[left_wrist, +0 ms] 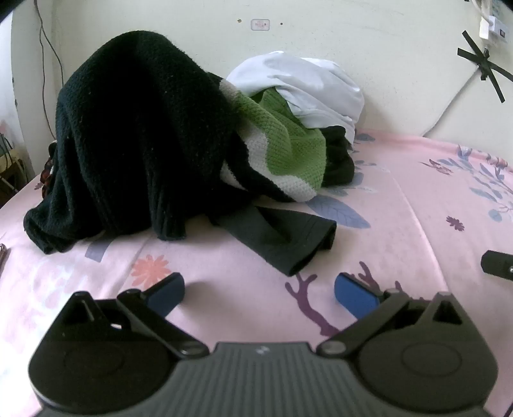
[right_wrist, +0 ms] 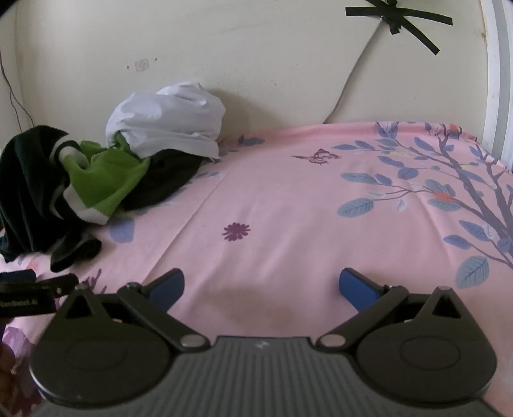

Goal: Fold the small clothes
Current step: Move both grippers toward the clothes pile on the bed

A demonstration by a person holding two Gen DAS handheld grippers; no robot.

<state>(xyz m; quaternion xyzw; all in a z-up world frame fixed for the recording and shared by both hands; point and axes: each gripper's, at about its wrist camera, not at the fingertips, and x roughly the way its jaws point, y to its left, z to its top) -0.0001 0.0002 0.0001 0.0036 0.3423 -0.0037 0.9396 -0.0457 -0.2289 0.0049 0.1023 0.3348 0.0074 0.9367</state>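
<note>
A heap of clothes lies on the pink floral bed sheet [left_wrist: 400, 205] against the wall. It holds a black knit sweater [left_wrist: 134, 134], a green and white knit garment [left_wrist: 288, 154], a white garment [left_wrist: 307, 86] on top, and a black sleeve or cuff [left_wrist: 288, 237] stretched toward me. My left gripper [left_wrist: 259, 292] is open and empty, just short of the black cuff. My right gripper [right_wrist: 261, 288] is open and empty over bare sheet [right_wrist: 288, 208], right of the heap [right_wrist: 105, 173]. The white garment [right_wrist: 173, 118] tops the heap there too.
A cream padded headboard [right_wrist: 256, 64] with black tape crosses [right_wrist: 397, 19] backs the bed. The bed's left edge [left_wrist: 19, 192] drops off beside the sweater. The right gripper's tip [left_wrist: 497, 264] shows at the right; the left gripper's body [right_wrist: 29, 292] shows at the left.
</note>
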